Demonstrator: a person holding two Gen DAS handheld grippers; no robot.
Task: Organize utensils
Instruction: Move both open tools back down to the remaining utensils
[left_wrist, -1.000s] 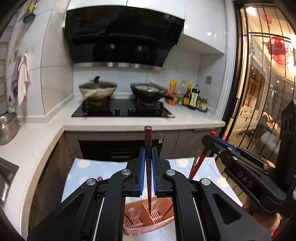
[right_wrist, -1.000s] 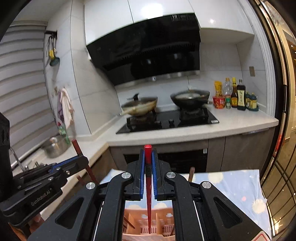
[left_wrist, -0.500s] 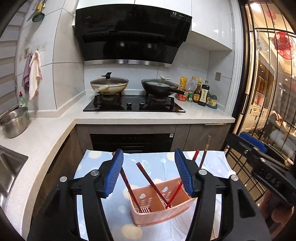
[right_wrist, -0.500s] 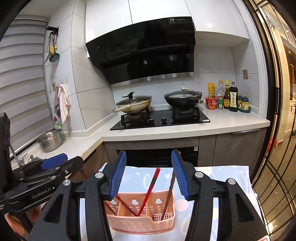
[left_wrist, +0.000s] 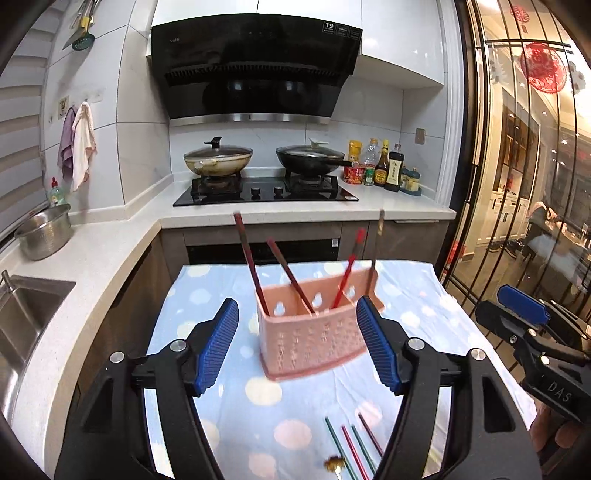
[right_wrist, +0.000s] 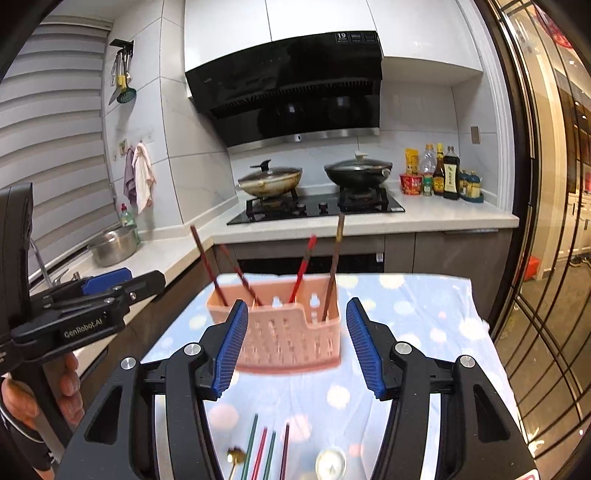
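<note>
— Four chopsticks (left_wrist: 291, 275) stand tilted in the pink caddy (right_wrist: 288, 338), which sits mid-cloth on the blue spotted tablecloth (left_wrist: 424, 317), two in its left part and two in its right.

— And your claws?

— My left gripper (left_wrist: 297, 345) and my right gripper (right_wrist: 293, 349) are both spreading their jaws, nothing between the pads; the caddy only shows through the gaps, farther off.

— What's left?

— Four loose chopsticks (right_wrist: 267, 452) lie side by side on the near edge of the cloth, with a small gold spoon (right_wrist: 234, 458) at their left.

— Risks?

— I judge the loose sticks lie so close together that pinching one could drag its neighbour or roll it off the near edge. Dropping another stick in carelessly could tip the light caddy.
</note>
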